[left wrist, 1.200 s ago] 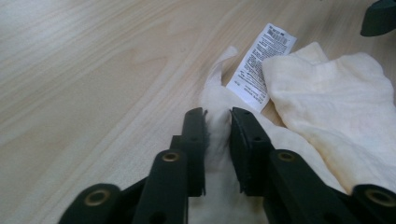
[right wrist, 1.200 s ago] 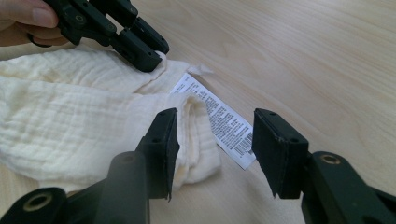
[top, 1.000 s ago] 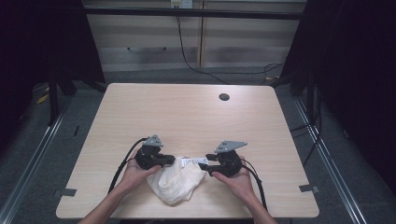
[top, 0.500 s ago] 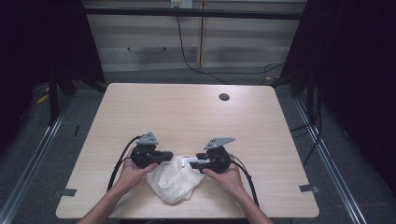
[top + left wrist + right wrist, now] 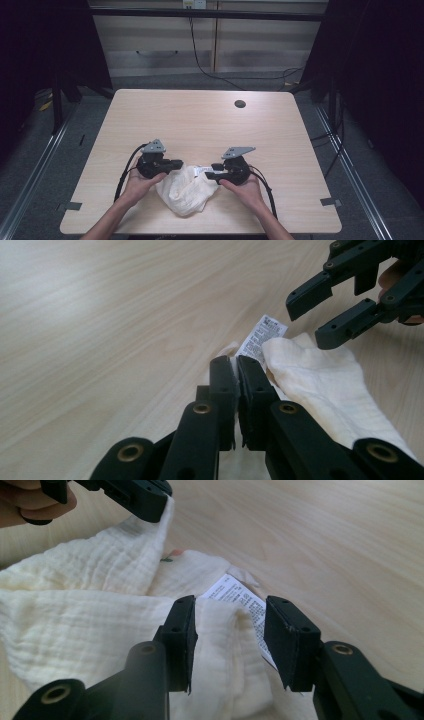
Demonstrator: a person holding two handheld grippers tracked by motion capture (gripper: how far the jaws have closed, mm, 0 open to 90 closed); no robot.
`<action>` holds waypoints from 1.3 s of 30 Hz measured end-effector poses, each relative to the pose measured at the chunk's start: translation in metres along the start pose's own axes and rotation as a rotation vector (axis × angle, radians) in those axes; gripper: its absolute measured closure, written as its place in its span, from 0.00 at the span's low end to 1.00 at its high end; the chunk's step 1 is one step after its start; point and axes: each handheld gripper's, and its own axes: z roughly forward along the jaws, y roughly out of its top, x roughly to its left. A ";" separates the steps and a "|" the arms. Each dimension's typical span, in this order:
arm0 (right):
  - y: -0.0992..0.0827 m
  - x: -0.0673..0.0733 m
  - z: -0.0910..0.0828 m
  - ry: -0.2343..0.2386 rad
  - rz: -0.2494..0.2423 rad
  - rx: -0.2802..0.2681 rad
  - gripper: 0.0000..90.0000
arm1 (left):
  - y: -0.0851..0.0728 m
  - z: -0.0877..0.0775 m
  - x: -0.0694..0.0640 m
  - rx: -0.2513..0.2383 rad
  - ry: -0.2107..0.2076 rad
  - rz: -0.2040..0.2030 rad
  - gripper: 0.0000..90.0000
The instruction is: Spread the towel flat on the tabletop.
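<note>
A crumpled cream muslin cloth (image 5: 185, 192) lies near the front edge of the wooden table (image 5: 200, 125), with a white printed label (image 5: 202, 170) at its far edge. My left gripper (image 5: 177, 163) is shut on the cloth's left top edge; in the left gripper view its jaws (image 5: 236, 362) pinch the cloth (image 5: 320, 380) beside the label (image 5: 260, 337). My right gripper (image 5: 210, 170) stands open and its jaws have just been closing. In the right gripper view they (image 5: 231, 610) straddle a fold of cloth (image 5: 90, 620) by the label (image 5: 235, 592) without pressing on it.
A dark round cable hole (image 5: 240, 104) sits at the table's far right. Bare wood stretches beyond the cloth. The person's hands and forearms come in over the front edge. Cables trail from each gripper across the table.
The right gripper has edged left onto the cloth's top edge and its jaws have narrowed. The left gripper has kept its hold and place.
</note>
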 end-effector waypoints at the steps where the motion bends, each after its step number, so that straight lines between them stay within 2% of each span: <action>1: 0.000 -0.001 -0.002 -0.002 0.005 -0.006 0.62 | 0.001 -0.003 0.001 -0.009 0.003 -0.003 0.96; 4: 0.001 -0.004 -0.009 -0.017 0.015 -0.025 0.61 | 0.007 -0.013 0.003 -0.048 0.011 -0.006 0.96; 7: 0.001 -0.006 -0.012 -0.027 0.016 -0.034 0.60 | 0.016 -0.024 -0.001 -0.103 0.010 -0.002 0.96; 20: 0.004 -0.012 -0.031 -0.064 0.030 -0.081 0.59 | 0.044 -0.076 -0.026 -0.290 0.041 0.094 0.96; 24: 0.004 -0.014 -0.036 -0.075 0.038 -0.090 0.59 | 0.047 -0.092 -0.026 -0.333 0.060 0.096 0.96; 27: 0.003 -0.015 -0.037 -0.082 0.036 -0.089 0.59 | 0.045 -0.102 -0.018 -0.357 0.086 0.075 0.96; 30: 0.003 -0.016 -0.038 -0.086 0.033 -0.091 0.58 | 0.039 -0.108 -0.004 -0.356 0.121 0.046 0.96; 31: 0.003 -0.016 -0.038 -0.086 0.034 -0.091 0.58 | 0.036 -0.108 0.001 -0.352 0.132 0.024 0.96; 35: 0.003 -0.015 -0.037 -0.088 0.033 -0.088 0.58 | 0.020 -0.100 0.023 -0.299 0.160 -0.037 0.96; 39: 0.003 -0.015 -0.033 -0.091 0.023 -0.073 0.59 | 0.007 -0.090 0.039 -0.249 0.184 -0.086 0.96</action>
